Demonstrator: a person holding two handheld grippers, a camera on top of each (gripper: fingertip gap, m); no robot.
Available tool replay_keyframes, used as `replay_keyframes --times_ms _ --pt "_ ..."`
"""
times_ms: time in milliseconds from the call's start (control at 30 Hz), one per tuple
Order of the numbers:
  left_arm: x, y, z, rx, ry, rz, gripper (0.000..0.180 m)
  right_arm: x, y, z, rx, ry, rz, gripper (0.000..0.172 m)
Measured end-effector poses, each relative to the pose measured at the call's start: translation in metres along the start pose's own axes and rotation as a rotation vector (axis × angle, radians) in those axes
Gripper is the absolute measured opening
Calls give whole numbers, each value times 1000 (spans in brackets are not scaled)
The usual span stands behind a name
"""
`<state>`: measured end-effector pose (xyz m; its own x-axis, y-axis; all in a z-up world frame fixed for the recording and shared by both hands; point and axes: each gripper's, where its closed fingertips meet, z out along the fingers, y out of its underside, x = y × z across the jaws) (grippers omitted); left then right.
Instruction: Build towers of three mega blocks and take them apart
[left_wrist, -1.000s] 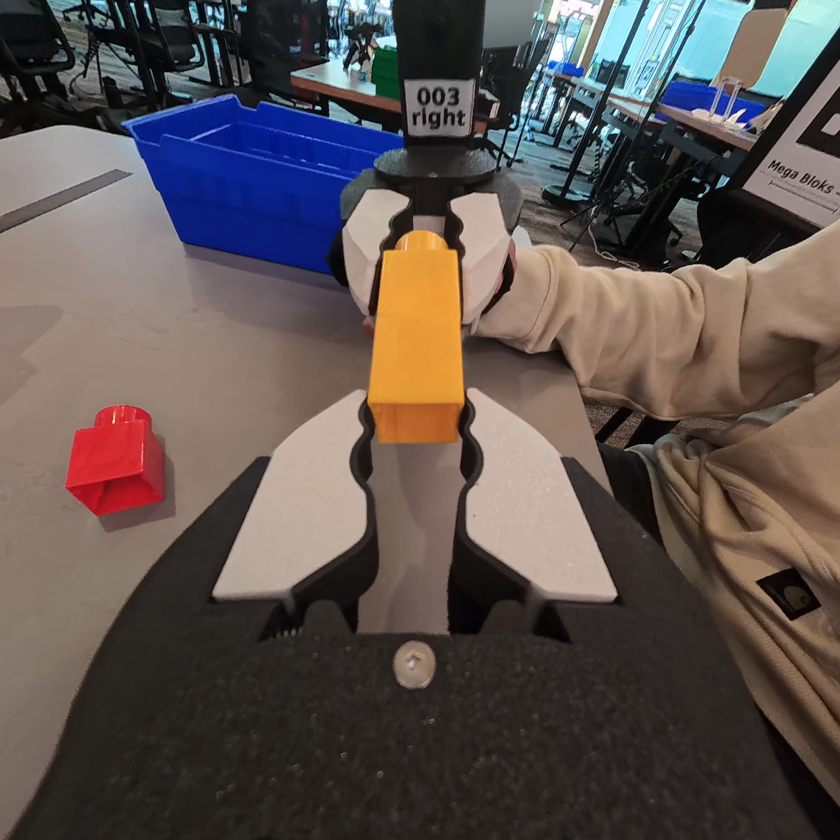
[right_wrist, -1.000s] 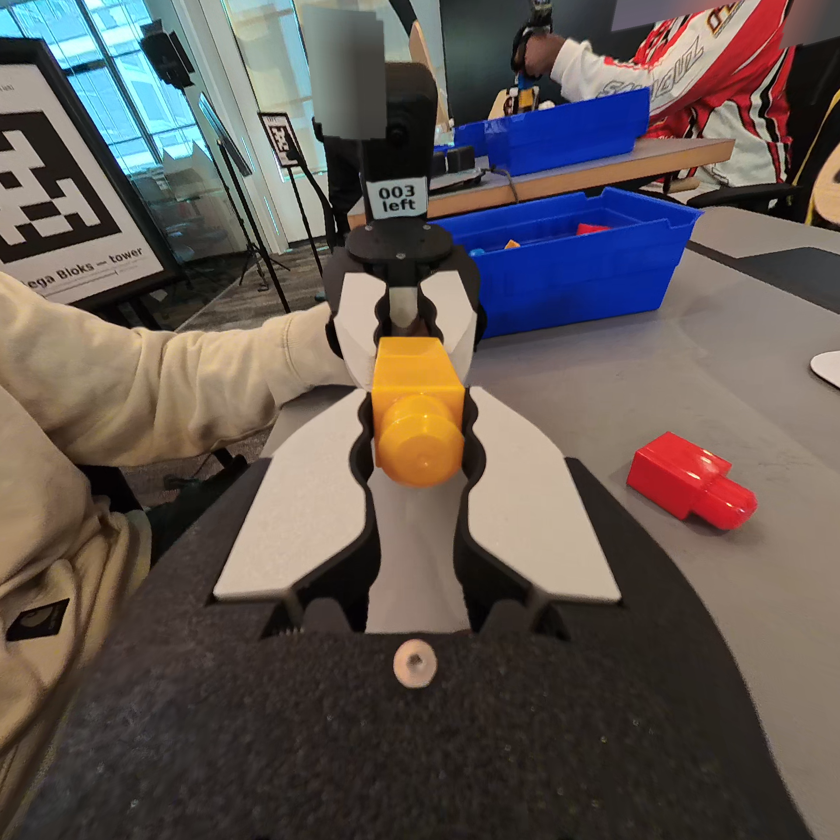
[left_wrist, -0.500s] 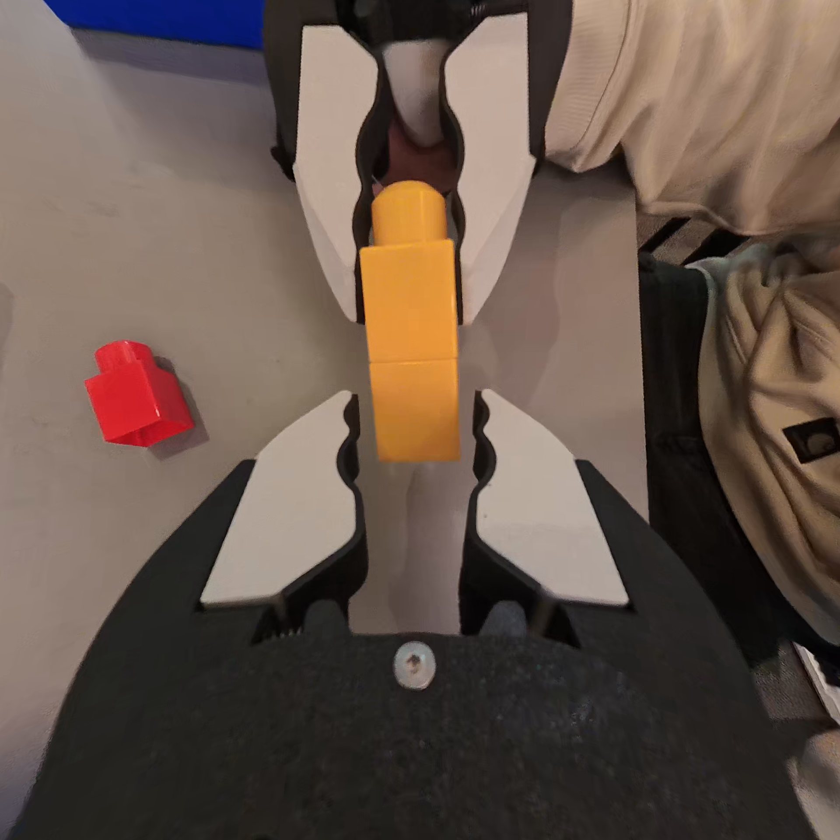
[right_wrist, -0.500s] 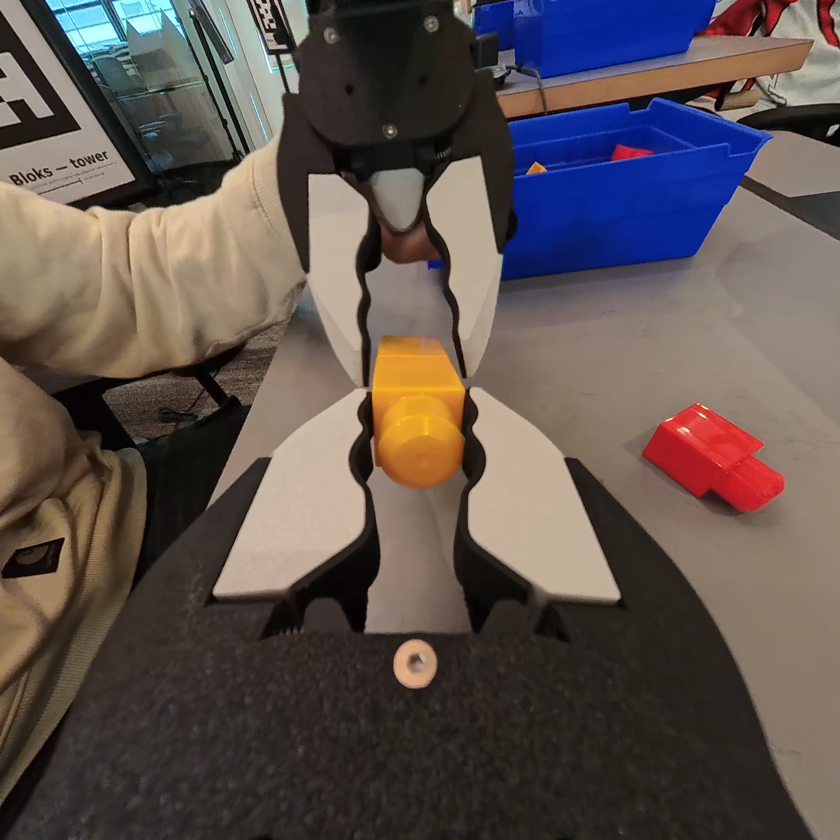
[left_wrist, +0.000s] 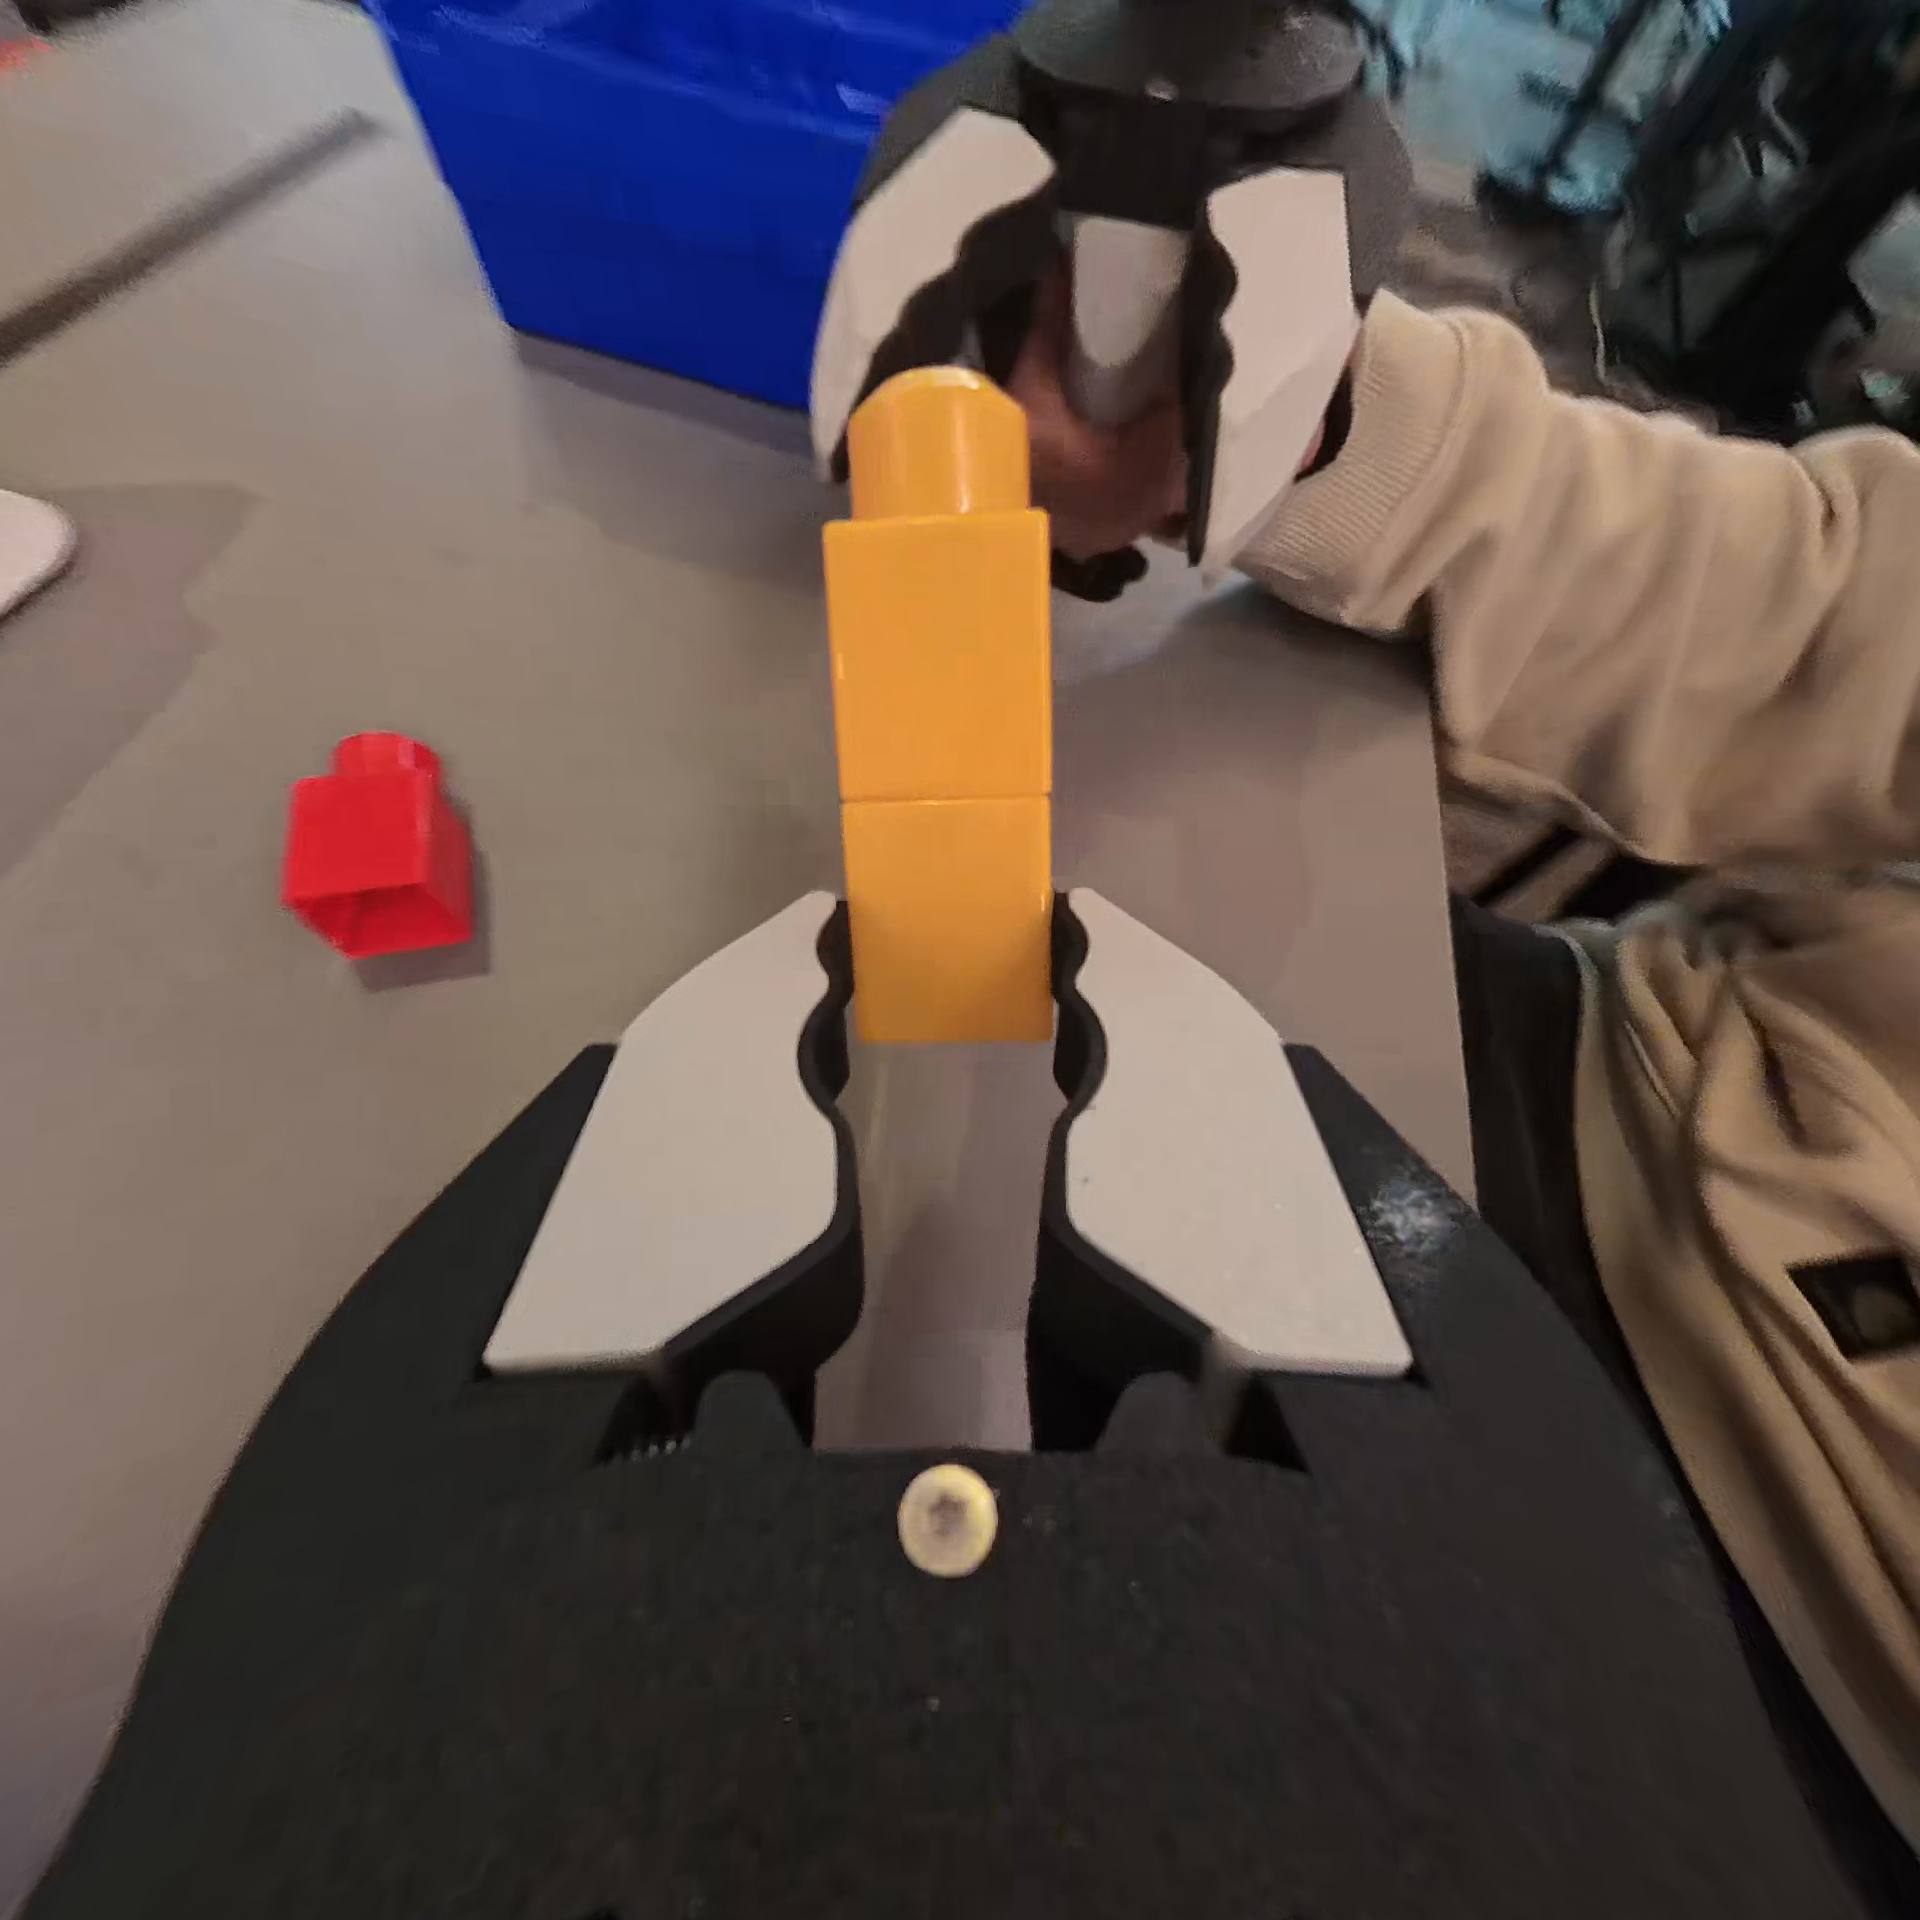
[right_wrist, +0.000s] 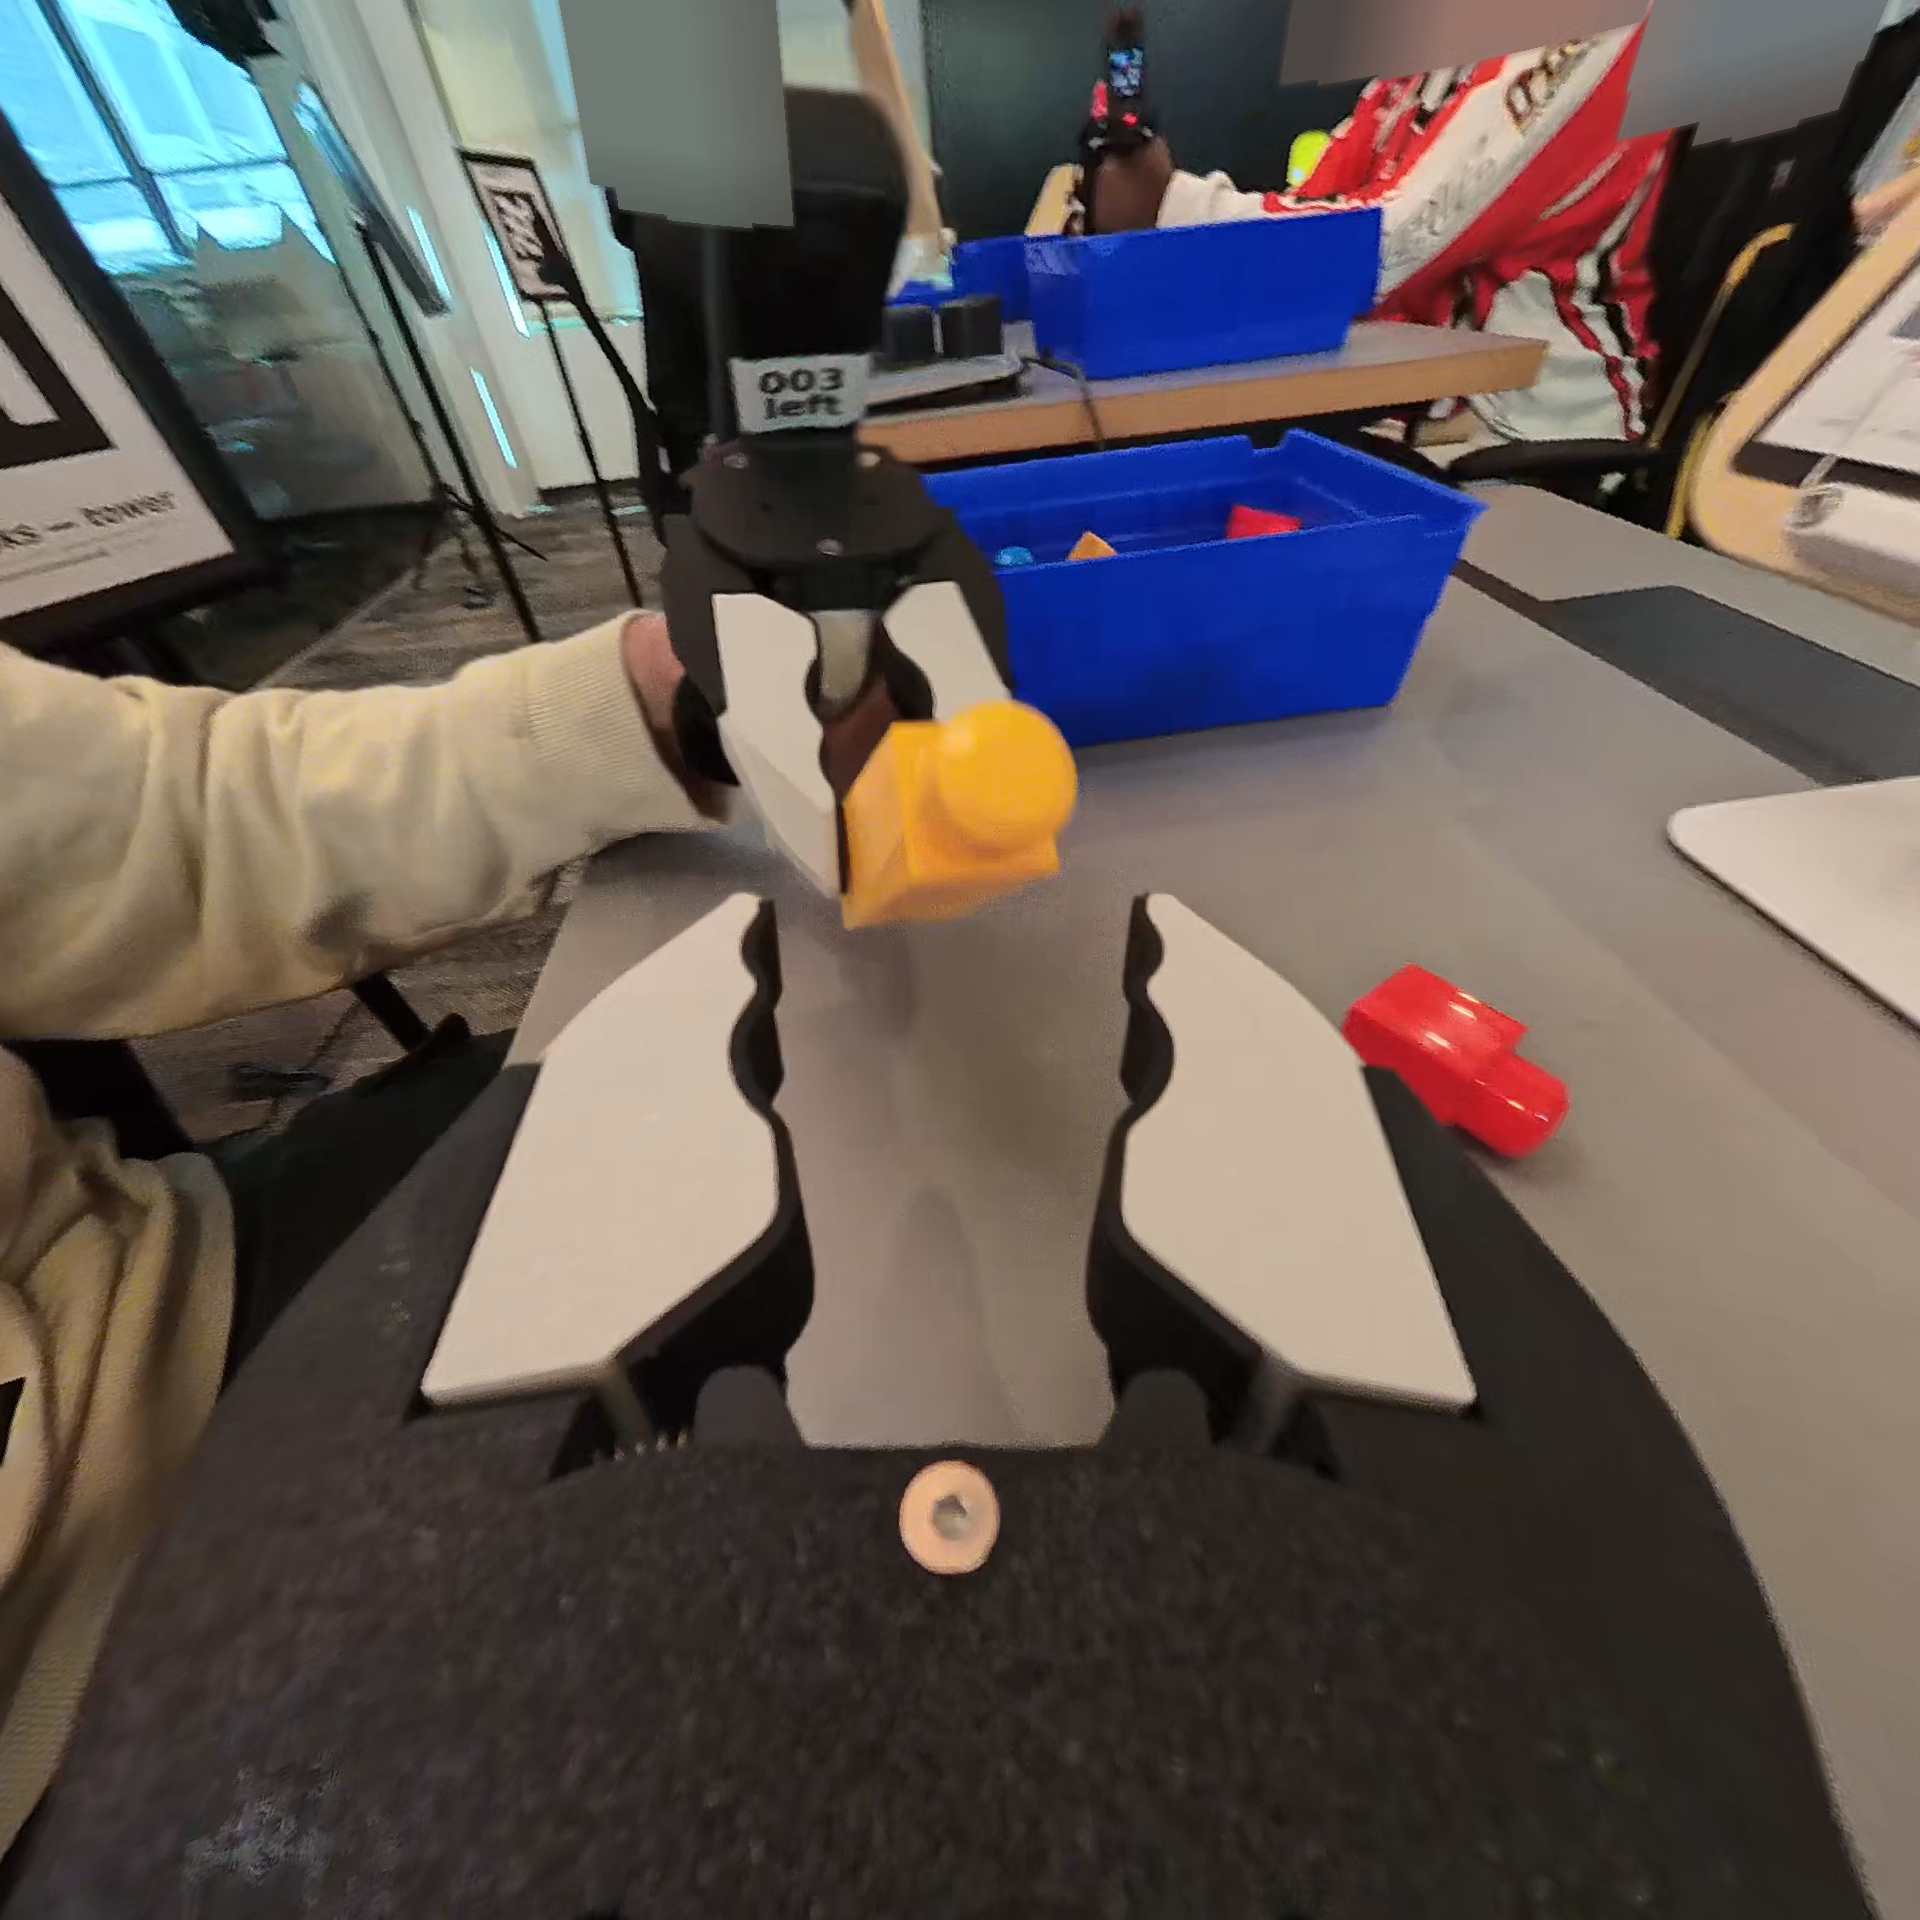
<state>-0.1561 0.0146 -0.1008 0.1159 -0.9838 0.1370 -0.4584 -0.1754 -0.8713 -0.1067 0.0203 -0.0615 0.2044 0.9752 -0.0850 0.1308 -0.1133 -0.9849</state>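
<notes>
At the left of the left wrist view, a red block (left_wrist: 376, 847) lies tipped on its side on the grey worktop (left_wrist: 208, 623), well apart from everything else. Behind it stands a blue bin (left_wrist: 665, 197); the right wrist view shows a few loose blocks inside it.

In the middle, the left tool (left_wrist: 948, 961) is closed narrowly on the lower block of a two-block orange stack (left_wrist: 940, 769), its pads pressing both sides near the bottom edge. The stack juts forward from the tips with its stud at the far end, held clear above the worktop.

Further right, the right tool (right_wrist: 951, 935) stands wide with nothing between its fingers, just behind the stack's stud end and apart from it.

Judged from this, the stack is one block short of a tower and the red block is the likely third piece. The chief risk is the shallow hold: only the tips grip the lowest part, so pushing a block onto the stud could lever the stack out or twist it. The red block also lies on its side, so a careless pinch could leave it skewed to the stud, or nudge it away across the worktop.
</notes>
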Motion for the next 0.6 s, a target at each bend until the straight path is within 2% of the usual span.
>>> replay_keyframes --times_ms 67,167,267,367,467,533,600 --pt "-10 1 -15 105 -110 -27 36 6 -7 -8 -19 76 -19 67" --pt "-27 9 -34 185 -318 -55 36 30 -5 -15 -104 295 13 67" --pt "-18 19 -44 259 -441 -27 36 41 7 -7 -153 392 59 70" --pt "-11 32 -38 211 -496 33 36 53 21 1 -229 431 -80 67" --pt "-11 33 -38 231 -486 -18 36 80 30 4 -295 501 -193 58" --pt "-15 33 -40 251 -487 -45 36 101 40 5 -437 501 -226 56" --pt "-19 34 -45 256 -508 -44 36 112 43 9 -557 432 -250 59"
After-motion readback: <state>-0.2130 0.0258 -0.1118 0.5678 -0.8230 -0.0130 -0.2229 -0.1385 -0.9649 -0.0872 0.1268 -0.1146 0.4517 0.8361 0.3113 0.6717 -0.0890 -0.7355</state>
